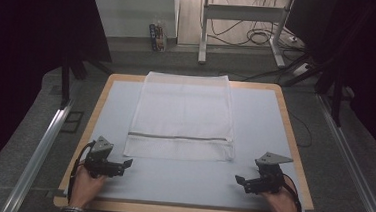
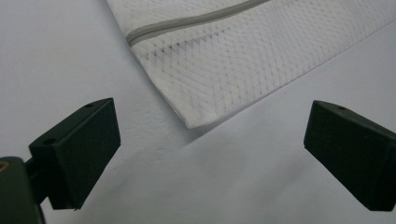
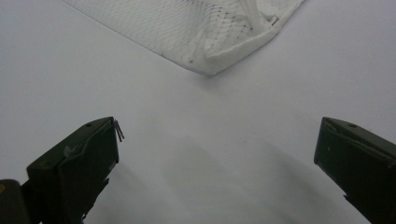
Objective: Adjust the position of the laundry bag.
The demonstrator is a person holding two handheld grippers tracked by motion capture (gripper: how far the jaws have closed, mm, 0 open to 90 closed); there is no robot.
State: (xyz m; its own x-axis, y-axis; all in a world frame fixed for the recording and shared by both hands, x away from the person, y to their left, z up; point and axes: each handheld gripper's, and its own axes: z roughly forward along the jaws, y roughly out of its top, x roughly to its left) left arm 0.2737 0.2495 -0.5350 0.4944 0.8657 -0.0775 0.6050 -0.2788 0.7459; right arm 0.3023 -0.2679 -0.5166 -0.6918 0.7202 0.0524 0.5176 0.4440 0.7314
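A white mesh laundry bag point(image 1: 183, 113) with a grey zipper point(image 1: 179, 136) lies flat in the middle of the table. My left gripper point(image 1: 128, 163) rests near the front left, held by a hand, its jaws open and empty, pointing toward the bag's near left corner point(image 2: 189, 122). At the front right my right gripper point(image 1: 239, 181) is also open and empty, facing the bag's near right corner point(image 3: 210, 69). Both grippers sit a short way from the bag, touching nothing.
The table point(image 1: 273, 142) has a pale blue-grey top with a wooden rim. Metal rails point(image 1: 42, 148) run along both sides on the floor. A desk frame point(image 1: 242, 19) and cables stand beyond the far edge.
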